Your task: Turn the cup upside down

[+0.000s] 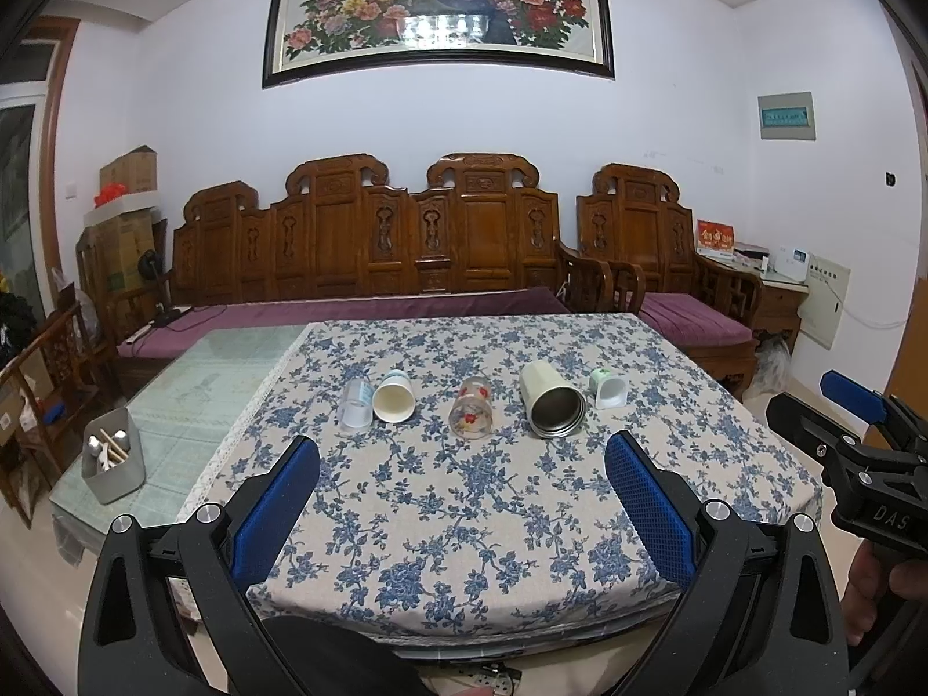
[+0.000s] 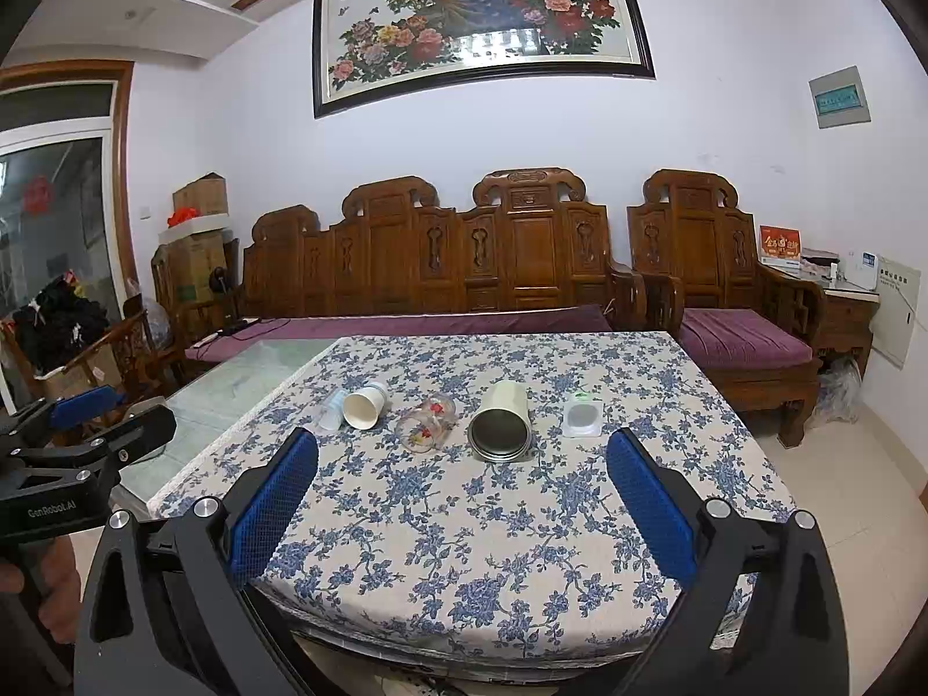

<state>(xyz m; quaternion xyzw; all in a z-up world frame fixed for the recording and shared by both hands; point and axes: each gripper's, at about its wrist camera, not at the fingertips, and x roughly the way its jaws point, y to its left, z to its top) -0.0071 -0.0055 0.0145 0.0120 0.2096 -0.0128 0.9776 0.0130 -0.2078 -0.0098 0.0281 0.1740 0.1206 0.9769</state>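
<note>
Several cups lie on their sides in a row across the floral tablecloth point(image 1: 464, 522), mouths toward me: a clear plastic cup point(image 1: 355, 402), a white paper cup point(image 1: 394, 398), a glass with red flowers point(image 1: 471, 410), a cream steel-lined tumbler point(image 1: 551, 401) and a small white cup point(image 1: 609, 390). The right wrist view shows the same row: plastic cup point(image 2: 330, 412), paper cup point(image 2: 363, 404), glass point(image 2: 427, 423), tumbler point(image 2: 501, 422), small cup point(image 2: 582, 416). My left gripper point(image 1: 462, 472) is open and empty, well short of the cups. My right gripper point(image 2: 462, 472) is open and empty too.
A grey utensil caddy point(image 1: 112, 458) stands on the bare glass tabletop at the left. A carved wooden sofa point(image 1: 371, 243) and armchair point(image 1: 649, 232) stand behind the table. The right gripper shows at the right edge of the left view point(image 1: 858, 441).
</note>
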